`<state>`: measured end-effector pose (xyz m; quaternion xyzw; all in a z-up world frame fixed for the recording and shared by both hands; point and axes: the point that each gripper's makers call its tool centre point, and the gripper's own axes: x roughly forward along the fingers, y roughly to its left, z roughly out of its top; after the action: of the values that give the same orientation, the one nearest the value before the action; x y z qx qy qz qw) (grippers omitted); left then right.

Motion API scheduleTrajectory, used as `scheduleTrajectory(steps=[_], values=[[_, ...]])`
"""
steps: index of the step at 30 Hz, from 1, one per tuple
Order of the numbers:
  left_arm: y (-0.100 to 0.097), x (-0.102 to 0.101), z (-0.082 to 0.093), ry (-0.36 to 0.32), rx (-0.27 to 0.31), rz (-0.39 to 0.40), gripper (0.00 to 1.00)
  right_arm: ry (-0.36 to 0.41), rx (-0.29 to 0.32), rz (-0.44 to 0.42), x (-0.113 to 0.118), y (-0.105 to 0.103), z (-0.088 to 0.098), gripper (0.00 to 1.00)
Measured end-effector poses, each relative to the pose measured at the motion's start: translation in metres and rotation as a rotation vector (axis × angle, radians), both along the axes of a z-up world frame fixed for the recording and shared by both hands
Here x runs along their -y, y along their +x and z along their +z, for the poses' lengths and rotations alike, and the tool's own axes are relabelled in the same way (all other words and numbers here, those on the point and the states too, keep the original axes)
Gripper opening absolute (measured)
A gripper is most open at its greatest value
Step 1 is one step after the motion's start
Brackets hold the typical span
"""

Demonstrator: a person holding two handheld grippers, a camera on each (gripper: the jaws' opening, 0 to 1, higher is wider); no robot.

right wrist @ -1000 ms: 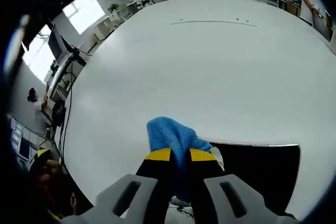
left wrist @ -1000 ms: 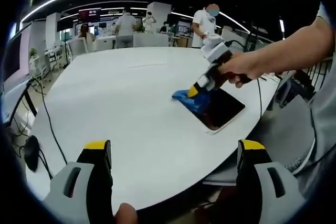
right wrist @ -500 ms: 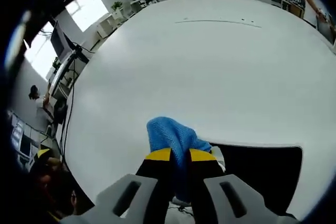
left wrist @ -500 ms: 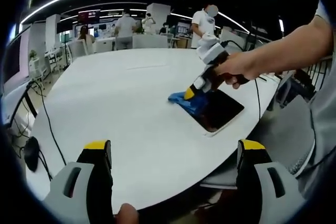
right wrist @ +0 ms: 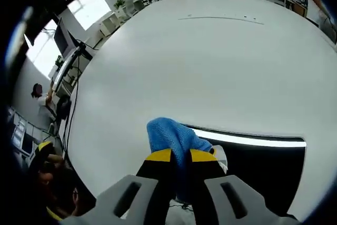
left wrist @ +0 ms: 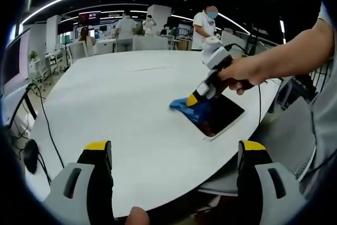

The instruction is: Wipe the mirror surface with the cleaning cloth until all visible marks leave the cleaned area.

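Mirror [left wrist: 221,115] found lying flat near the edge of the white table [left wrist: 121,104], dark glass in a pale frame, a bright strip of light reflected along its far edge in the right gripper view [right wrist: 263,156]. Blue cloth [right wrist: 171,138] seen bunched at the mirror's corner, partly on the glass and partly on the table [right wrist: 210,67]. Right gripper [right wrist: 180,157] observed clamped on the cloth, yellow tips pressed against it either side; same gripper [left wrist: 196,98] seen held by a hand [left wrist: 239,72] over the cloth [left wrist: 190,108]. Left gripper [left wrist: 176,154] held well back from the mirror, jaws wide apart, nothing between them. People noted standing in the background [left wrist: 126,25].
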<state>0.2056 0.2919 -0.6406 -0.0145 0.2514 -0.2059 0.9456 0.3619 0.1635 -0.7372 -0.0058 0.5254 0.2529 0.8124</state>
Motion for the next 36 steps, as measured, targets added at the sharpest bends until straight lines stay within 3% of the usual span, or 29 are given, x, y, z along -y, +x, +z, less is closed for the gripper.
scheduleTrajectory(steps=[9, 36], values=[[0.003, 0.01, 0.001, -0.003, 0.004, -0.02, 0.98, 0.01, -0.021, 0.005, 0.0, -0.01, 0.001, 0.05], [0.004, 0.011, 0.004, -0.012, 0.006, -0.014, 0.98, 0.017, -0.05, 0.053, 0.001, -0.038, 0.005, 0.05]])
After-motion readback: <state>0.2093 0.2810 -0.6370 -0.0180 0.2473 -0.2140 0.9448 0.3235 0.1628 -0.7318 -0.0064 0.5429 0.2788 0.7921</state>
